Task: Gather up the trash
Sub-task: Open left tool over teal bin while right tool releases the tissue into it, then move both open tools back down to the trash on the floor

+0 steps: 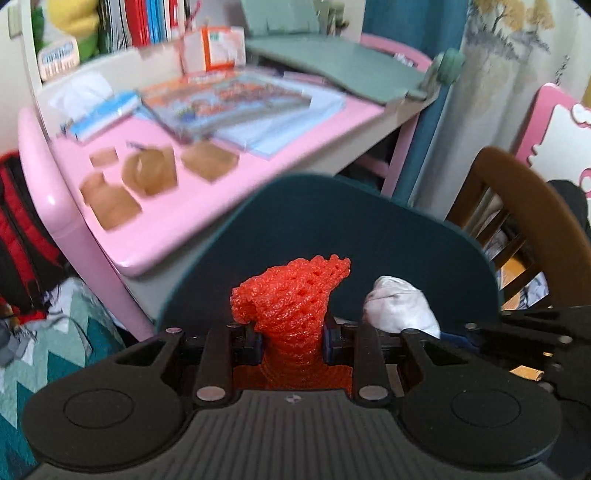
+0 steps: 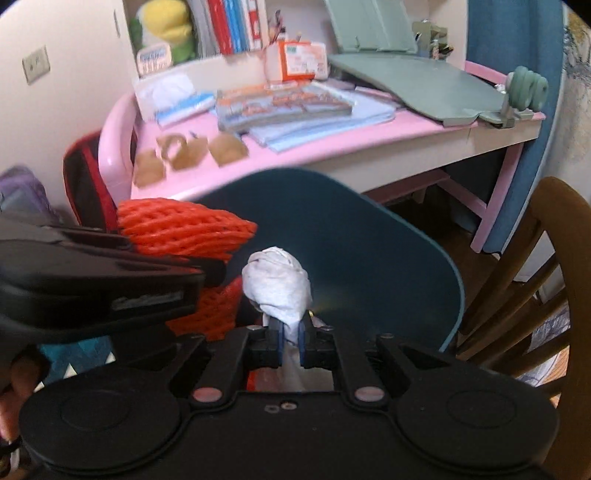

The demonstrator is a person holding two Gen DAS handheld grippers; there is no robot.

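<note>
A child's study corner, and the pink table (image 1: 155,236) sits up ahead with a dark teal chair back (image 1: 332,236) rising in front of it. That chair back is our landmark. Just this side of it, the left tool (image 1: 293,341) has its blue pads pinching an orange foam net (image 1: 295,299), the net bunched between them and flaring out above. Close beside it on the right, the right tool (image 2: 291,341) grips a crumpled white tissue (image 2: 279,286), its pads pressing the twisted tail while the wad bulges above; both pieces of trash hang in front of the chair back. From the right wrist view the left tool's black body crosses in at the left with the net poking out toward the tissue, very near it.

Beyond the chair back, on the table, lie several brown paper scraps (image 1: 147,173), blurred, and past them a tissue box (image 1: 99,114) and a stack of booklets (image 1: 229,99). A green tilted board (image 2: 417,85) sits at the table's far right. Books (image 2: 229,22) line the shelf behind. Right of the chair back stands a brown wooden chair (image 2: 554,266); left of it, a red and black bag (image 2: 86,177) leans by the table.
</note>
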